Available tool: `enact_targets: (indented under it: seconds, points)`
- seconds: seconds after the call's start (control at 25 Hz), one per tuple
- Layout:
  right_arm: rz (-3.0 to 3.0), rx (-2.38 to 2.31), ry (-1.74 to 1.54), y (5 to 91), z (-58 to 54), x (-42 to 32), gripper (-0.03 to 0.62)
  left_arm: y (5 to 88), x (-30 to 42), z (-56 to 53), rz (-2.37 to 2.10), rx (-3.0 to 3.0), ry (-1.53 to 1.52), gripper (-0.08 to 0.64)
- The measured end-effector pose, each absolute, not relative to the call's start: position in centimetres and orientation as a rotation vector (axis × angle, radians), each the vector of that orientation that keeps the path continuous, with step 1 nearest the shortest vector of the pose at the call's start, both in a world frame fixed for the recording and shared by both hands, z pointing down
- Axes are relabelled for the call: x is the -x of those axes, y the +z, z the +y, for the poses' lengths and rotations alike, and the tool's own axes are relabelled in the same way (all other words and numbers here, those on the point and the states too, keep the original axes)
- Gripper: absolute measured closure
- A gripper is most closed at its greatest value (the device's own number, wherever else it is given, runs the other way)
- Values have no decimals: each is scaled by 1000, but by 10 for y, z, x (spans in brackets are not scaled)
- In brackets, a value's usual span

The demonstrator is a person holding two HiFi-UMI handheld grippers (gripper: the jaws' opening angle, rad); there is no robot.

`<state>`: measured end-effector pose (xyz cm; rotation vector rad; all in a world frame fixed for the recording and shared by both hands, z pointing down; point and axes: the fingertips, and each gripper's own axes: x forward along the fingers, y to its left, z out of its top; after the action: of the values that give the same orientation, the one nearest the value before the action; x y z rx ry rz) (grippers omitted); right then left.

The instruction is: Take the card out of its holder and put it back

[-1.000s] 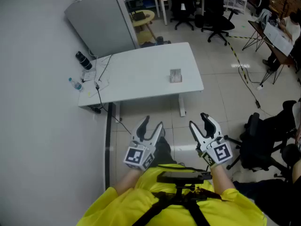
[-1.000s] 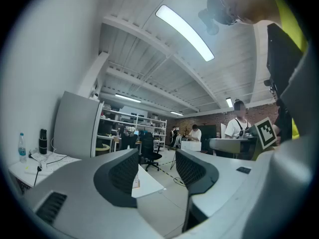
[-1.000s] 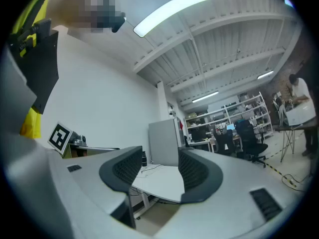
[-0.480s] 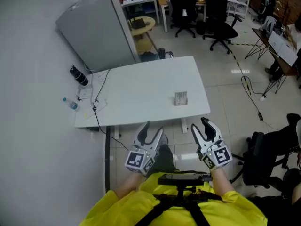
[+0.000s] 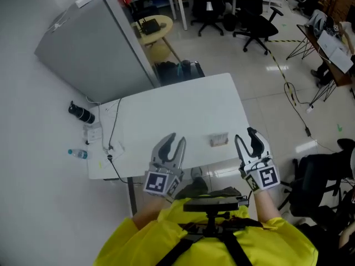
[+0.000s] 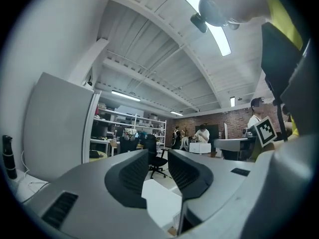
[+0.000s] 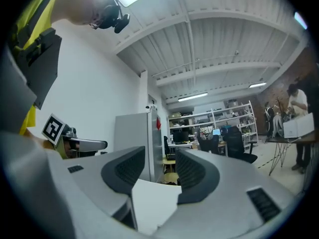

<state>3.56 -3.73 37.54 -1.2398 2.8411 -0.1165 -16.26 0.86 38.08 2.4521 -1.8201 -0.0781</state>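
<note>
The card holder (image 5: 219,140), a small pale stand with a card in it, sits near the front edge of the white table (image 5: 166,110). My left gripper (image 5: 175,143) hovers over the table's near edge, left of the holder; its jaws are closing with nothing between them. My right gripper (image 5: 247,138) is just right of the holder, at the table's front right corner, open and empty. Neither gripper touches the holder. In the left gripper view my left gripper (image 6: 158,156) looks out over the room, as does my right gripper (image 7: 160,158) in the right gripper view. The holder shows in neither.
A grey cabinet (image 5: 94,43) stands against the table's far left. A black bottle (image 5: 80,113), a water bottle (image 5: 77,154) and a cable (image 5: 113,129) lie at the table's left end. Office chairs (image 5: 252,13) stand beyond, and a black chair (image 5: 316,182) is at my right.
I have come up to the table: both grippers went from over the floor to the table's front edge, either side of the holder. The left jaws stand narrower than before.
</note>
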Motion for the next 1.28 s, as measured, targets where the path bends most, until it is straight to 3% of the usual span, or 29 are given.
enact_targets:
  seconds: [0.12, 0.32, 0.44, 0.48, 0.88, 1.12, 1.28]
  points:
    - [2807, 1303, -126, 376, -55, -37, 394, 384, 165, -10, -1757, -2474, -53, 476]
    - [2797, 1340, -142, 378, -76, -51, 394, 380, 145, -33, -1654, -2584, -56, 476]
    - [2828, 1337, -154, 390, -76, -59, 394, 399, 128, -40, -1522, -2625, -24, 377]
    - [2835, 1341, -157, 394, -75, -63, 394, 407, 122, -41, -1485, -2644, -2, 377]
    - [2809, 1432, -300, 450, -68, -83, 394, 591, 75, -45, -979, -2743, 396, 383]
    - [2852, 1393, -341, 494, -79, -79, 394, 668, 50, -66, -496, -2743, 486, 380]
    - [2888, 1410, -404, 535, -75, -75, 394, 693, 43, -79, -416, -2761, 515, 380]
